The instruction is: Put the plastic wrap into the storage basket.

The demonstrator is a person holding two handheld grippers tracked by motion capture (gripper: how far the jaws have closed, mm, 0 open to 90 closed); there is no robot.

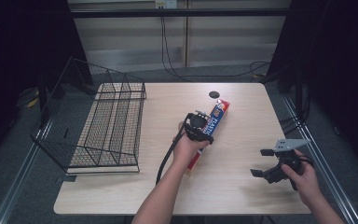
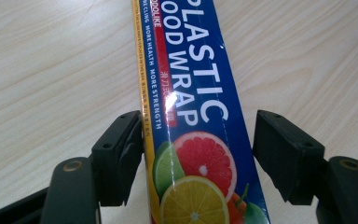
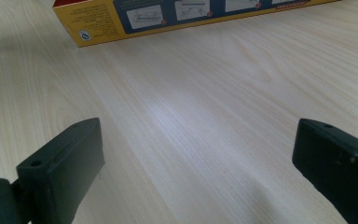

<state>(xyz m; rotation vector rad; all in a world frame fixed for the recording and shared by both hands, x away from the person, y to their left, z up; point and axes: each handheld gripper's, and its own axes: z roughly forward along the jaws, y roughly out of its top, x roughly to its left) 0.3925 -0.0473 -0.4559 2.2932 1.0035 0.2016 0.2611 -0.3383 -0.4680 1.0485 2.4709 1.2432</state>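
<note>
My right gripper (image 1: 260, 162) sits nearest me, low over the light wood table (image 1: 242, 186) at its right front. Its 2 jaws are spread wide with bare tabletop between them, holding nothing. In the right gripper view the yellow end of the plastic food wrap box (image 3: 93, 21) lies beyond the jaws, well apart from them.

My left gripper (image 2: 193, 154) is farther in, near the table's centre, lowered over the box (image 1: 213, 126). In the left gripper view its 2 jaws straddle the box (image 2: 200, 140) at the citrus-fruit picture. The left jaw is touching or just beside the yellow edge; the right jaw stands off the blue side with a visible gap. So the jaws are spread around the box, not pinching it.

The box lies flat on the table, long axis running diagonally from near my left hand (image 1: 186, 149) up and to the right.

Just past the box's far end, a small black round disc (image 1: 214, 94) lies on the table.

At the table's left side stands a black wire basket (image 1: 107, 126), well apart from the box.
</note>
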